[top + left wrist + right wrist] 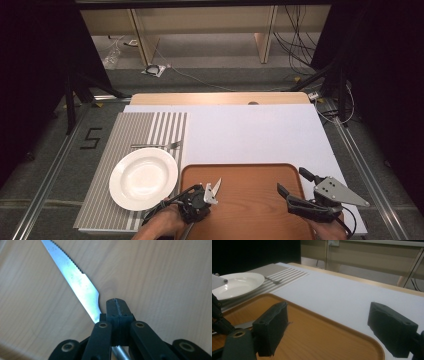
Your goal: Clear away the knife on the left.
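left gripper (212,192) clamped on knife (75,280) over tray (250,210) | right gripper (295,185) wide, empty, at tray's right edge

Steel knife (77,285), serrated blade, clamped at handle by left gripper (117,308) above wooden tray (250,210).

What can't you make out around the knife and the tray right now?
- Knife handle: in the left gripper view, hidden under the shut left gripper; the tip is cut off by the top edge.
- Tray near rim: cut off by the high view's bottom edge.
- Fork: too small in the high view to count prongs.
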Action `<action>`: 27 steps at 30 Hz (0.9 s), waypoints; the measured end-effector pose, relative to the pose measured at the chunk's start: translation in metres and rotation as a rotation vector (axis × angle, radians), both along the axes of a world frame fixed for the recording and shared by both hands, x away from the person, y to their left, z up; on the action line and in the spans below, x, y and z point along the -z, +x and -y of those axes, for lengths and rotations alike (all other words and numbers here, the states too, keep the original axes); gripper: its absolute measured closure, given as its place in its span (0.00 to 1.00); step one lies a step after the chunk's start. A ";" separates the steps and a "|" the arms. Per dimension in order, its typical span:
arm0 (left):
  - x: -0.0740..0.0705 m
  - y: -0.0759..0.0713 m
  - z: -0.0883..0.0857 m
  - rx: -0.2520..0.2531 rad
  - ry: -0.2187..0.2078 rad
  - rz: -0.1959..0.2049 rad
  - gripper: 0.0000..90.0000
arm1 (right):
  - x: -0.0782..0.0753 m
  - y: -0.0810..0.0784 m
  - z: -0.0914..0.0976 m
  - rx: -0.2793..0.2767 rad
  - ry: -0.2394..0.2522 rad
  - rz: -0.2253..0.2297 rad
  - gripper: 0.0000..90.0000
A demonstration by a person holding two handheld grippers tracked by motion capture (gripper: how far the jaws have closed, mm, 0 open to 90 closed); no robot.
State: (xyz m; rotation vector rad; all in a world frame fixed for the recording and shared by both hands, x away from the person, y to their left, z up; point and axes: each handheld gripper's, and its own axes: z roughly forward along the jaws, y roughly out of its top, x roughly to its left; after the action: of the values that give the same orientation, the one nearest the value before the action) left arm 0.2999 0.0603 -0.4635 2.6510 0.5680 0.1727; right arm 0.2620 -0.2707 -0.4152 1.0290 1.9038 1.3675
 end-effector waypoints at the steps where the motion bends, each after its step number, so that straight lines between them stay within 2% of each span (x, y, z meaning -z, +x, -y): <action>1: 0.000 0.001 -0.001 -0.006 0.002 0.002 0.99 | 0.000 0.000 0.000 0.000 0.001 0.000 0.19; 27: -0.001 0.008 -0.013 -0.052 0.045 0.008 0.99 | -0.001 -0.001 0.001 0.003 -0.006 -0.002 0.19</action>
State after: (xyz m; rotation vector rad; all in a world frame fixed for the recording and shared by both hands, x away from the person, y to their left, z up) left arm 0.3080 0.0736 -0.4624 2.6794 0.6378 0.2135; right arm 0.2610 -0.2715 -0.4144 1.0309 1.9061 1.3589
